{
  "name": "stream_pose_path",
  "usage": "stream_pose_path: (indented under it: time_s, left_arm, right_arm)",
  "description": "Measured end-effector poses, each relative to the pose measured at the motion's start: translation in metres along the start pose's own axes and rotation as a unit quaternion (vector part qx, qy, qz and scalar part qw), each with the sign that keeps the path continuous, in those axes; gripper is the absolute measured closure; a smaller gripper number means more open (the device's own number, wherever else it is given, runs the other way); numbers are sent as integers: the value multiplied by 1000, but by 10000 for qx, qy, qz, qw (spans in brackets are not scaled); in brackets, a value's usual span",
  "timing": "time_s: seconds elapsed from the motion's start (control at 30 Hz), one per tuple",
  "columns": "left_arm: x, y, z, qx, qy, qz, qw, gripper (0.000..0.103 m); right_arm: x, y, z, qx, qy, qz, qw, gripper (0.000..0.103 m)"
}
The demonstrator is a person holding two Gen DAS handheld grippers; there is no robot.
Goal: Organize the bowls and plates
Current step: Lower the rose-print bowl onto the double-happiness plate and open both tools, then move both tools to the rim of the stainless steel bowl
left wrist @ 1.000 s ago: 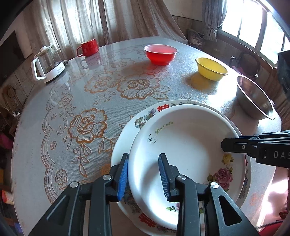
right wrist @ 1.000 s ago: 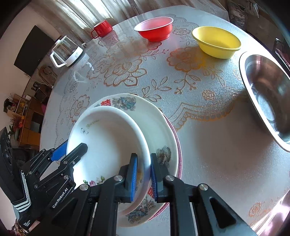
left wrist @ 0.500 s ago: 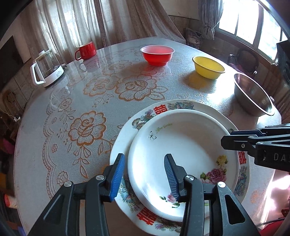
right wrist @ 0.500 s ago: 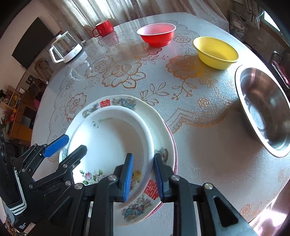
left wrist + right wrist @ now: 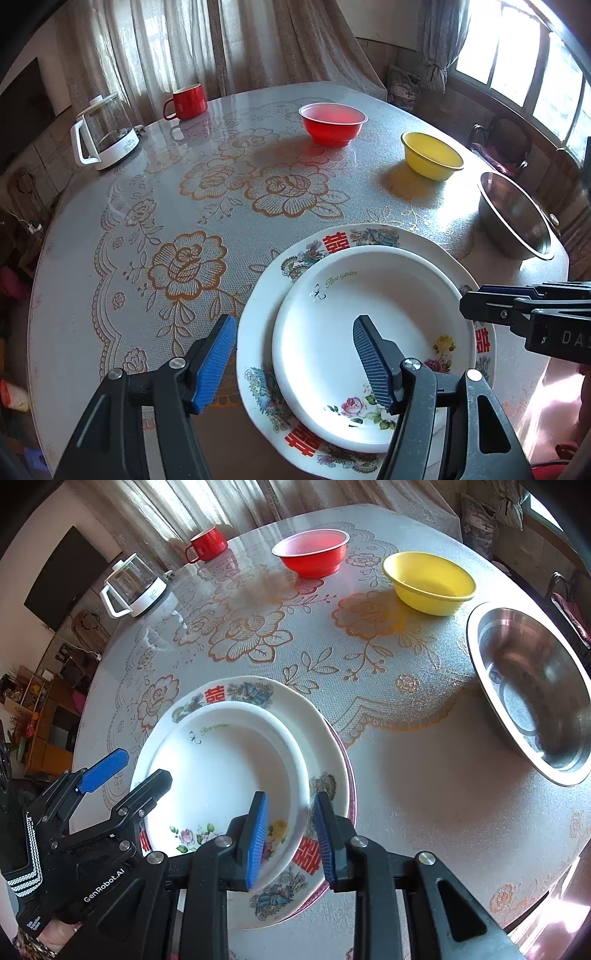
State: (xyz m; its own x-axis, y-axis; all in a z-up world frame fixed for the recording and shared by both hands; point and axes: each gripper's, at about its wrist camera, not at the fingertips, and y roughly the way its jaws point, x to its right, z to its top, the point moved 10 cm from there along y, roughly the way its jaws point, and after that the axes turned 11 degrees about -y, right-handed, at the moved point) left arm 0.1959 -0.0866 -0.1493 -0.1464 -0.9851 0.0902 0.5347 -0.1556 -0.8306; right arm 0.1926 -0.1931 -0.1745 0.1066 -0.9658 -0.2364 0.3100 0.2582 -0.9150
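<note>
A white deep plate (image 5: 388, 302) (image 5: 229, 760) with rose prints lies nested on a larger patterned plate (image 5: 258, 314) (image 5: 295, 709) with red characters. My left gripper (image 5: 294, 323) (image 5: 144, 765) straddles the left rims of both plates. Its jaws are opening and the pads touch nothing. My right gripper (image 5: 290, 797) (image 5: 472, 299) stands over the white plate's near right rim. That rim is between its opening jaws, and neither pad presses on it.
A red bowl (image 5: 332, 123) (image 5: 310, 554), a yellow bowl (image 5: 432, 155) (image 5: 428, 583) and a steel bowl (image 5: 517, 218) (image 5: 532, 698) stand apart toward the far and right side. A red mug (image 5: 188, 101) and a glass kettle (image 5: 105, 133) sit far left. A pink-rimmed plate edge (image 5: 351, 775) shows under the stack.
Both grippers have spread their jaws off the white plate's rim and drawn back a little. The white plate now rests lower, settled on the patterned plate.
</note>
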Motion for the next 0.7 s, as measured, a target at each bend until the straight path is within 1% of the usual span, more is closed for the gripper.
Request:
stream_pose_path:
  time_s: [0.1,0.23,0.37,0.53,0.6,0.7]
  left_arm:
    - [-1,0,2,-21,-44,34,10000,30]
    - [0,-2,4,-34,-105,52,9999,28]
    - [5,-4,7,-64,-149,2,9999,24]
    - [19,-10,14,-65,-154,-173,9997,21]
    - [28,-12,18,-54,-132,-269,9995,19]
    - [45,-14,24,-83,-89,-419,9990,18]
  right_arm:
    - [3,-7,3,124,60,5,9999,74]
    - [8,-14,6,252,107,-4,9996,73]
    - [16,-22,7,359,119,-71,9993,73]
    - [30,-41,11,625,83,-223,9978,70]
    - [39,-50,13,747,85,-328,9966,68]
    - [58,-67,14,934,157,-502,9942,68]
